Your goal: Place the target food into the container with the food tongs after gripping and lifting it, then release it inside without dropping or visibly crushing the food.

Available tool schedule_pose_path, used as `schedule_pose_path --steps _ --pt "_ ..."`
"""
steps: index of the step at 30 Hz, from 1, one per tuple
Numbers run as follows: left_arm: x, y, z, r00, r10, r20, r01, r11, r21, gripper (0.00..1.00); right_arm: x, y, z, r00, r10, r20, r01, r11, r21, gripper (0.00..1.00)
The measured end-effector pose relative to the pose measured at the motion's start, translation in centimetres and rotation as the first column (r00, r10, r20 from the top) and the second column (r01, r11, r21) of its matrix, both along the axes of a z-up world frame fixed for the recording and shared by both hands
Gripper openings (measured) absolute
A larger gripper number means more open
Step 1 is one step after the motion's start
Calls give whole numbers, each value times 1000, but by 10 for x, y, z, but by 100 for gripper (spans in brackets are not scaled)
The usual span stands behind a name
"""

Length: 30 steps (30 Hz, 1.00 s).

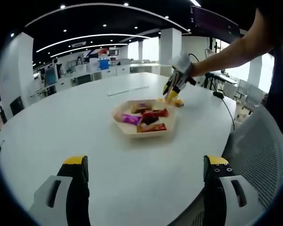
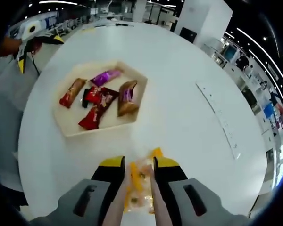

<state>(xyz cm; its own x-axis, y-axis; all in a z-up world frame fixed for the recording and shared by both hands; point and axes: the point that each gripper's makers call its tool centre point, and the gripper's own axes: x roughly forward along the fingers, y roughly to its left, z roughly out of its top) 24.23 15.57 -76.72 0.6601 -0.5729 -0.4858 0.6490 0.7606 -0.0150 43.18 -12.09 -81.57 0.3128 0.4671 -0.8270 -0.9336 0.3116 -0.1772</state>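
Midway: snack pinched, not yet in tray

Now the snack (image 2: 140,181), a clear yellow-orange packet, sits between thin pale tongs (image 2: 117,209) that the right claw (image 2: 139,170) squeezes; its jaws are drawn close on the tong arms. Packet is low at the counter (image 2: 188,122), just short of the tray (image 2: 66,127); whether it has lifted off I cannot tell. Tray already holds several wrapped snacks (image 2: 96,101), red, purple, brown. From the left gripper view, the right claw (image 1: 173,89) works just beyond the tray (image 1: 127,129). Left claw (image 1: 146,165) hangs spread wide, idle, near the counter edge. Judged: grip made; carry over the rim and gentle release remain.
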Motion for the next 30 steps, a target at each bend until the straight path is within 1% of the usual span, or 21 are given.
schedule_pose_path --steps 2,4,7,10,14,16,19,22,25,26,30 --pt "0 0 -1 1000 -1 -1 1 1000 0 99 -1 -1 -1 1000 -16 -16 16 1000 -3 21" --pt "0 0 0 1000 -2 -1 2 1000 0 99 0 -2 -1 1000 -18 -9 18 1000 -12 20" --pt "0 0 0 1000 -2 -1 2 1000 0 99 0 -3 0 999 -31 -15 31 999 -15 20" --pt "0 -1 0 1000 -2 -1 2 1000 0 99 -1 -4 2 998 -57 -37 56 998 -10 18" --pt "0 -1 0 1000 -4 -2 4 1000 0 99 -4 -4 5 994 -77 -81 77 997 -11 15" --pt "0 -1 -1 1000 -6 -2 6 1000 1 99 -4 -6 6 994 -79 -80 78 997 -23 14" --pt "-1 -1 0 1000 -8 -3 8 1000 1 99 -2 -7 12 994 -79 -74 77 997 -19 13" --pt "-1 -2 0 1000 -9 -3 9 1000 3 99 1 -7 18 991 -98 -86 98 995 -4 13" --pt "-1 -2 0 1000 -9 -2 9 1000 3 99 2 -8 21 991 -101 -85 101 995 -5 12" --pt "-1 -2 0 1000 -9 -2 9 1000 3 99 2 -9 22 990 -105 -95 105 994 -2 12" --pt "0 -1 0 1000 -9 0 9 1000 3 99 3 -9 27 991 -99 -91 99 995 -7 12"
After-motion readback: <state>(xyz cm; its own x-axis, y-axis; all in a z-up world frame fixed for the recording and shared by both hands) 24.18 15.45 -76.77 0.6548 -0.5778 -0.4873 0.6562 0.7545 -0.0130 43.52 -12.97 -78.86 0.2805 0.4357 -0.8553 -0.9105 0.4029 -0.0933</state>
